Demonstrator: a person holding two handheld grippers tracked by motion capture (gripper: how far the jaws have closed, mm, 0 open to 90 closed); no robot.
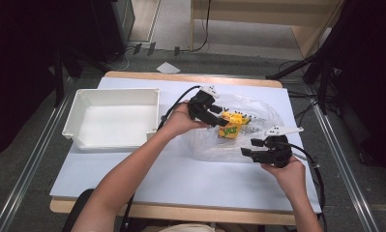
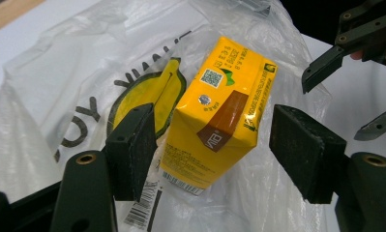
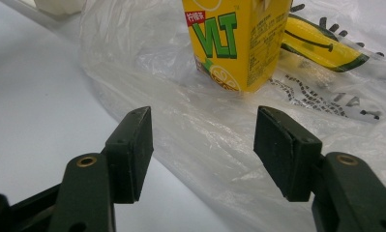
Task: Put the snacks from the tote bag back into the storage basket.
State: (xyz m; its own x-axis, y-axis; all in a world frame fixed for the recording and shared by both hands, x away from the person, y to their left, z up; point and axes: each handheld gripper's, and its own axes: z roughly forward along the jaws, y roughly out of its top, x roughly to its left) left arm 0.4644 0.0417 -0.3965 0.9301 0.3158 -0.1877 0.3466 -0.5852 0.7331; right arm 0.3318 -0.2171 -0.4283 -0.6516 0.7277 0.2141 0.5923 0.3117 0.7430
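A yellow drink carton (image 1: 231, 124) with green lettering stands on a clear plastic bag (image 1: 239, 142) at mid table. My left gripper (image 1: 218, 116) hovers over the carton (image 2: 219, 116) from the far left. It is open (image 2: 215, 145), one jaw on either side of the carton, with a gap at the right jaw. My right gripper (image 1: 248, 147) is open at the bag's near edge. It points at the carton (image 3: 234, 38) with nothing between its jaws (image 3: 205, 145) but bag film (image 3: 195, 125). It also shows in the left gripper view (image 2: 343, 104).
A white bin (image 1: 84, 104) with nothing in it sits at the table's left, and its corner (image 3: 60, 5) appears in the right gripper view. The bag carries a yellow and green print (image 2: 142, 96). The wooden table edge runs along the front.
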